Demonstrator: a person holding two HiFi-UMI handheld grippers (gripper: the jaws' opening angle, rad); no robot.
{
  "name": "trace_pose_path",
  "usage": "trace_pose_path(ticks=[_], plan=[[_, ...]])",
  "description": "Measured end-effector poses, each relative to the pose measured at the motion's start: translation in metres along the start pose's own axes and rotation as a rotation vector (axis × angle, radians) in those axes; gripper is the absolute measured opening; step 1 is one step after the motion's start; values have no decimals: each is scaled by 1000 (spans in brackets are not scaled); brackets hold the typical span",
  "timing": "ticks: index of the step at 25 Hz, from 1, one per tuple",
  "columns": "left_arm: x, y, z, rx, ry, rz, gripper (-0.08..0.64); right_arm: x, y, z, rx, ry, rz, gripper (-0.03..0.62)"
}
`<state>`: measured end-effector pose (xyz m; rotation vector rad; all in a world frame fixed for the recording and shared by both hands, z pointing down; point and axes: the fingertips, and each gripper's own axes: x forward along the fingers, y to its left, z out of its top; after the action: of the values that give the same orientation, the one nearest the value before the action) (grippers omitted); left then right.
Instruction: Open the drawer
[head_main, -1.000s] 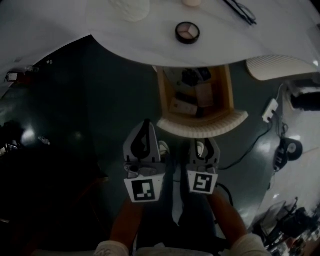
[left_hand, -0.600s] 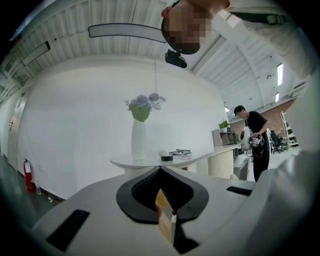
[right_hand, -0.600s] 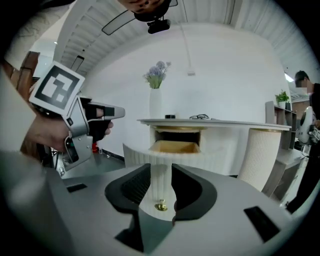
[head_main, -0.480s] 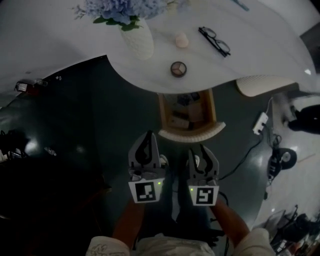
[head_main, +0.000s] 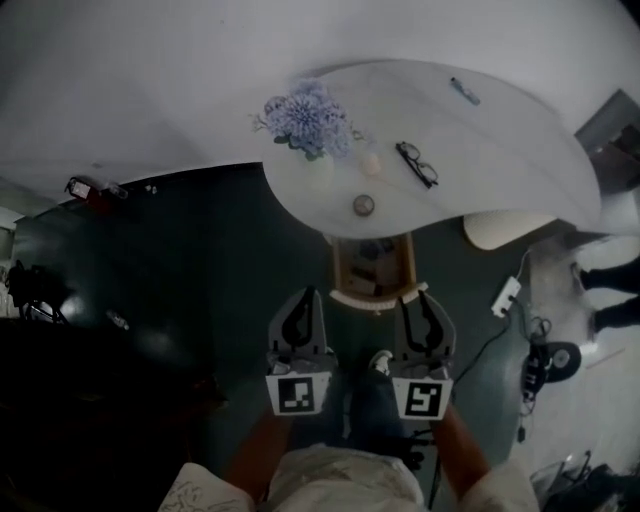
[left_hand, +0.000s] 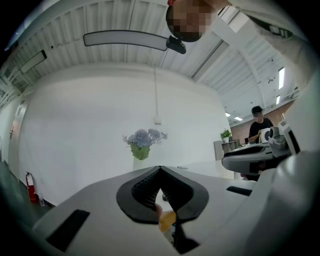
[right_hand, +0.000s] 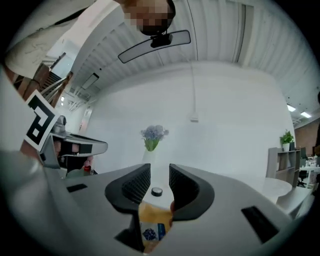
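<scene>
The drawer (head_main: 372, 268) stands pulled out from under the white table (head_main: 500, 130). Its wooden inside holds several small items, and its white curved front (head_main: 374, 299) faces me. Both grippers hang in the air just short of that front. My left gripper (head_main: 306, 293) is left of the drawer, jaws shut with nothing between them. My right gripper (head_main: 420, 297) is at the front's right end, jaws a little apart and empty. In the left gripper view the left gripper (left_hand: 160, 169) has its tips together. In the right gripper view the right gripper (right_hand: 160, 174) shows a gap, with the drawer (right_hand: 150, 216) below.
On the table stand a vase of blue flowers (head_main: 305, 118), glasses (head_main: 417, 165), a round compact (head_main: 364, 205), a small pale object (head_main: 371, 163) and a pen (head_main: 464, 91). A power strip (head_main: 503, 296) with cables lies on the dark floor at the right, near a white seat (head_main: 510, 230).
The head view has pulled up and back, so the table and drawer look smaller and farther. Both grippers keep their stance before the open drawer, which has not moved.
</scene>
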<state>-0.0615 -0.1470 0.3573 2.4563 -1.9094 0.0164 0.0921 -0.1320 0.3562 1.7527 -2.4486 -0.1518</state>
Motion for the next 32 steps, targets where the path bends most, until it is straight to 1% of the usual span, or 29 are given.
trace_pose_path(ticks=[2,5,9,12,15,19,22,25,28,32], plan=[[-7,-2,21,16,-7,-4,2,-3,-5,25,-12,-22,6,118],[-12,-4,49,30,-31,-12,2,-5,-12,56,9,-39,7,118],[-18,-4,75,62,-54,-24,2,-8,-6,86,28,-52,53,118],[-24,-6,87,32,-60,-17,2,-12,0,104,2,-77,83,118],[-27,-6,99,18,-85,-15,2,-14,1,120,23,-107,78,118],[-23,-12,108,49,-108,-44,2,-15,-1,128,29,-118,65,117],[-21,-13,112,48,-109,-51,2,-15,-3,129,13,-120,48,65],[-19,-12,115,43,-119,-57,2,-16,-6,135,12,-143,26,6],[-18,-12,116,40,-122,-62,2,-17,-12,136,26,-152,-9,5],[-18,-11,116,53,-128,-62,2,-15,-15,136,16,-153,-25,5]])
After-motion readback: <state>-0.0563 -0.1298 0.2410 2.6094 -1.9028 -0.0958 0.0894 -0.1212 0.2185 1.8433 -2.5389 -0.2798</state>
